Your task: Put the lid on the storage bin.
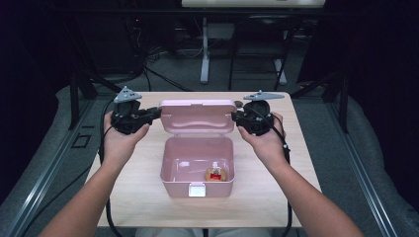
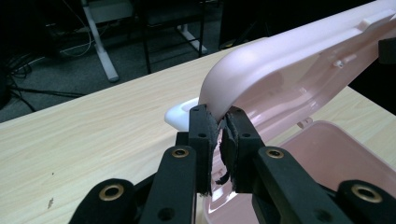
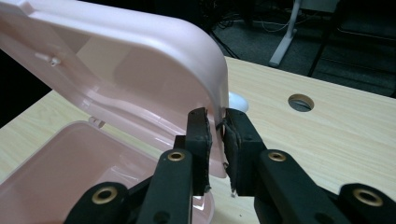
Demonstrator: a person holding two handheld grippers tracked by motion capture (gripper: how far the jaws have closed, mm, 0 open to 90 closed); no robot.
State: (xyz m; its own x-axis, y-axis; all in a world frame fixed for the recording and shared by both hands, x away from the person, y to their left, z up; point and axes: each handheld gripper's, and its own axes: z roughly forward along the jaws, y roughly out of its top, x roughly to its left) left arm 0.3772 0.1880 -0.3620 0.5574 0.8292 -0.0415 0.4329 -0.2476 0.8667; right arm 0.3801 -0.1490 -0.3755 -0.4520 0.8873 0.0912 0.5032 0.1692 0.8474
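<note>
A pink plastic box [image 1: 170,163] stands in the middle of the table with its lid [image 1: 197,116] raised upright at the back. A small round item with a red label [image 1: 216,174] lies inside near the front right. My left gripper [image 1: 157,112] is shut on the lid's left edge; in the left gripper view the pads [image 2: 208,135] pinch the lid's rim [image 2: 280,60]. My right gripper [image 1: 234,117] is shut on the lid's right edge, its pads [image 3: 236,140] clamping the rim [image 3: 140,60]. The open base shows below the jaws [image 2: 327,154] [image 3: 70,158].
A white latch [image 1: 196,189] sits on the box's front wall. A white rounded part [image 2: 180,114] shows behind the lid. The light wooden table [image 1: 133,197] has a cable hole [image 3: 300,102] at the back right. Desk legs and cables stand on the floor beyond.
</note>
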